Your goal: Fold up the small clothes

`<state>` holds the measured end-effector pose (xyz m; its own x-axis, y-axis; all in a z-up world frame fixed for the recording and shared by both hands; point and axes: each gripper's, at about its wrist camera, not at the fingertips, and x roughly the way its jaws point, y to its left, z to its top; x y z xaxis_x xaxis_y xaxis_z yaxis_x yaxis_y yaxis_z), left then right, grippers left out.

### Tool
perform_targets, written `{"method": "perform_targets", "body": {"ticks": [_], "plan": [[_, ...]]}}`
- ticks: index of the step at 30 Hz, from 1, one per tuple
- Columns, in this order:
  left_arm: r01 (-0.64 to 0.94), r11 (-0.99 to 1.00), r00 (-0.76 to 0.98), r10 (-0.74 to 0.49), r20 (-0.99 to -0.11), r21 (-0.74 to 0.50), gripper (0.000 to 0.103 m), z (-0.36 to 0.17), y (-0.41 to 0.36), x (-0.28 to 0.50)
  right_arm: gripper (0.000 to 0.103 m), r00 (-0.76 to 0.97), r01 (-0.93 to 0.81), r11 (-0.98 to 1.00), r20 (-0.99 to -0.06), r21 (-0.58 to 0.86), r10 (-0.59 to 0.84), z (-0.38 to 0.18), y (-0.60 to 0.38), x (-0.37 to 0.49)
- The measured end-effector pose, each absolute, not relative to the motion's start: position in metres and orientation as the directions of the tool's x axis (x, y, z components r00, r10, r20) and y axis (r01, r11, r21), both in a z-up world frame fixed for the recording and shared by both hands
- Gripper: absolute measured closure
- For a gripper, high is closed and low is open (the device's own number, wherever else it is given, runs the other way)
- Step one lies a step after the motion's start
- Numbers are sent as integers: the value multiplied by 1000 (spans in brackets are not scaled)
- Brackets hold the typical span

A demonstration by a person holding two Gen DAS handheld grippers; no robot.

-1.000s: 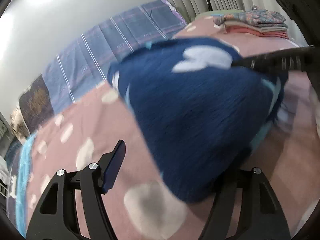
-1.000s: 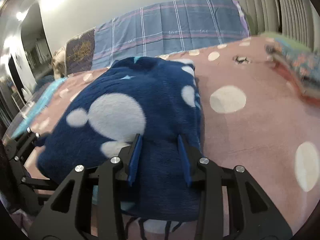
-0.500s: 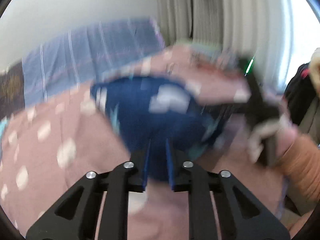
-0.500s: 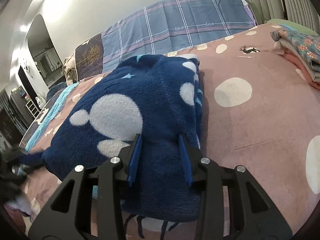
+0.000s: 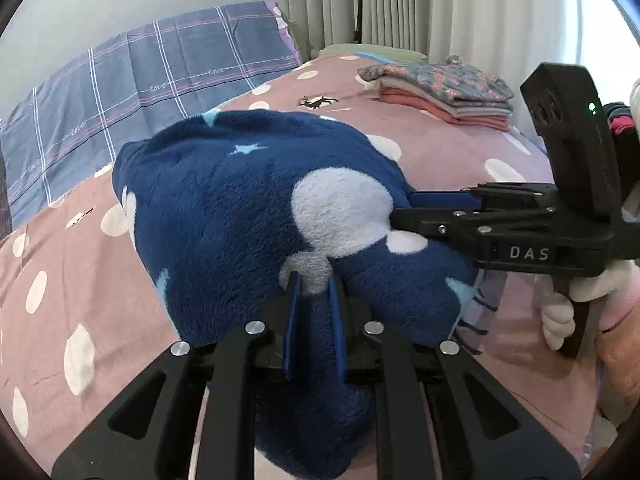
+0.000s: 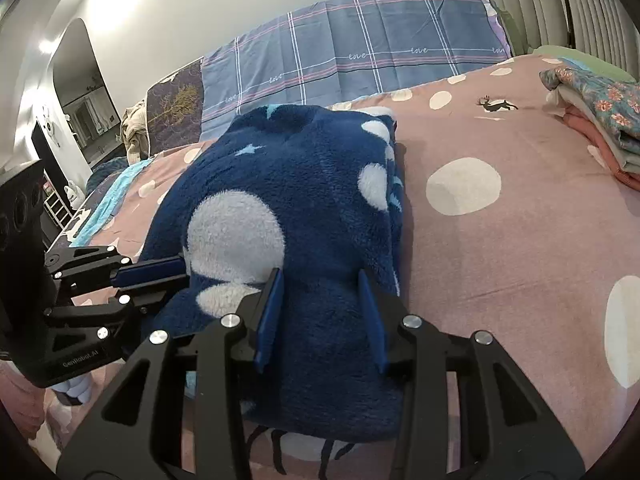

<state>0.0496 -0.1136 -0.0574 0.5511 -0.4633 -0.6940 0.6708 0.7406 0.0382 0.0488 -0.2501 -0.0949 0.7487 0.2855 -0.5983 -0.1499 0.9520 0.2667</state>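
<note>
A fluffy navy garment (image 5: 224, 208) with pale blue spots and stars lies bunched on the pink dotted bedspread (image 5: 440, 148). My left gripper (image 5: 314, 280) is shut on a fold at the garment's near edge, its blue pads squeezing the fleece. In the right wrist view the same gripper (image 6: 178, 280) comes in from the left and bites the garment's (image 6: 312, 184) left side. My right gripper (image 6: 319, 276) is shut on a thick fold at the near end. The left wrist view shows the right gripper (image 5: 400, 208) reaching in from the right, held by a white-gloved hand (image 5: 560, 312).
A stack of folded clothes (image 5: 444, 88) sits at the far right of the bed, also the stack (image 6: 600, 120) in the right wrist view. A blue plaid cover (image 5: 140, 80) stands along the head of the bed. Curtains (image 5: 400, 0) hang behind. Bare bedspread (image 6: 500, 260) lies right of the garment.
My left gripper went from wide open beside the garment to shut on its near edge, swinging round toward the right gripper. The right gripper kept its hold and stayed put.
</note>
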Motion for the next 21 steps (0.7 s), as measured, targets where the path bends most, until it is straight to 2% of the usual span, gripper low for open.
{"method": "perform_targets", "body": {"ticks": [2,4,6,7,9,10,11,13,15,16,19,21], "plan": [[664,748,559,-496,-665,0,88,-36,-106,51,66,767,-106,971,-604,216,218,-78,-247,44],[658,753,626,-548,-555,-1,88,-4,-97,51,63,816,-50,986,-563,159,132,-50,-245,38],[637,768,696,-534,-480,70,88,21,-100,63,62,841,-71,978,-515,199,165,-28,-248,41],[630,773,705,-526,-475,78,88,27,-103,73,62,848,-86,971,-495,224,189,-21,-249,44],[622,781,694,-512,-506,63,87,28,-107,108,62,855,-124,961,-464,249,230,-12,-247,52],[616,786,680,-495,-542,55,87,20,-110,125,62,841,-145,958,-480,246,251,-18,-241,60],[600,798,653,-457,-605,44,86,1,-113,149,60,816,-161,954,-511,252,272,-28,-238,68],[601,799,517,-372,-771,18,85,-67,-123,189,54,700,-159,952,-650,262,296,-85,-230,97],[631,776,534,-441,-721,-6,86,-85,-119,192,54,758,-191,956,-584,224,289,-106,-230,90],[622,781,508,-462,-727,-61,86,-80,-116,196,55,754,-182,953,-588,242,293,-102,-232,88],[635,772,534,-421,-734,20,86,-77,-124,189,54,745,-180,961,-609,208,271,-96,-229,86],[633,774,540,-429,-724,14,86,-68,-123,185,54,728,-183,961,-628,208,275,-90,-231,87]]}}
